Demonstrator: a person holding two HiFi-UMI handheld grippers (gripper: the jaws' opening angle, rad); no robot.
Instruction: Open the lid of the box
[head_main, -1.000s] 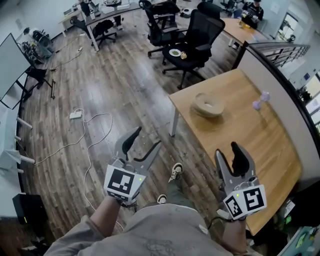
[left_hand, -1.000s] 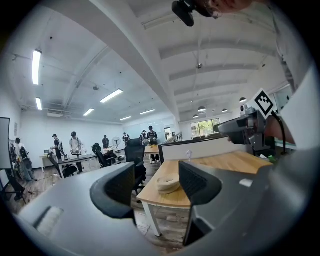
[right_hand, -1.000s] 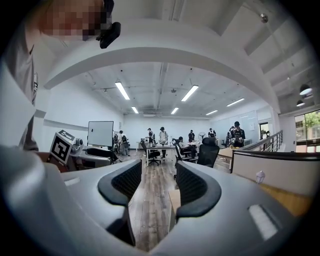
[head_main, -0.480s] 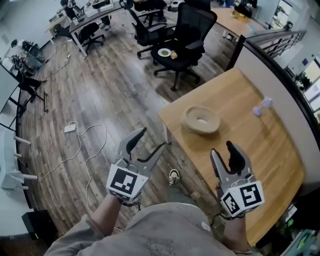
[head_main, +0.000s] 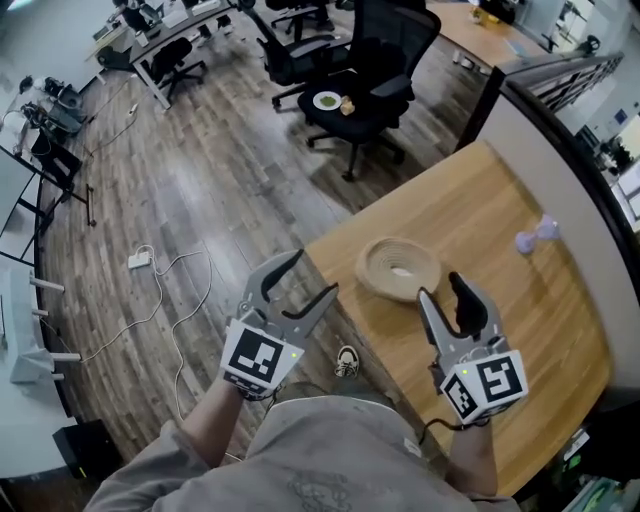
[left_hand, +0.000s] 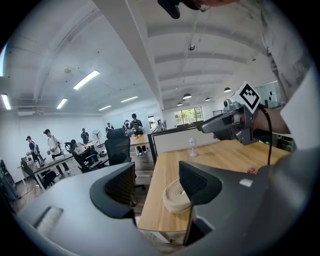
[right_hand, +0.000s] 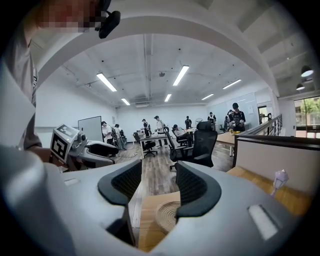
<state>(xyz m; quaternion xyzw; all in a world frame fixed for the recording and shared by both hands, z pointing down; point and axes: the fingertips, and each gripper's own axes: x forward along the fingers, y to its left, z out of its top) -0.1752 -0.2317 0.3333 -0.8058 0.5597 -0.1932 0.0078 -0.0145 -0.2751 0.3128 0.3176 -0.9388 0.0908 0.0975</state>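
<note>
- While we stand at the near corner of the bench, the wooden floor spreads wide to our left, crossed by a white cable.
- That bench's left edge runs on a slant away from us, and a dark-topped partition closes off its far right side. Most of the top lies free.
- Office chairs stand beyond the bench's far corner, well apart from us.
- Our left gripper hangs over the floor, just off the bench's left edge. Its fingers are spread wide with nothing between them.
- Our right gripper hangs over the bench with its fingers parted by a narrower gap, holding nothing.
- A round woven box sits on the bench near the left edge, just beyond the right gripper's fingertips. We cannot tell how its lid sits.
- A small purple ornament stands toward the partition, well apart from the box.
- Only the two gripper views show the ceiling lights and the people at distant desks, and each catches the other gripper side-on.
- Only the head view shows a shoe on the floor below us.
</note>
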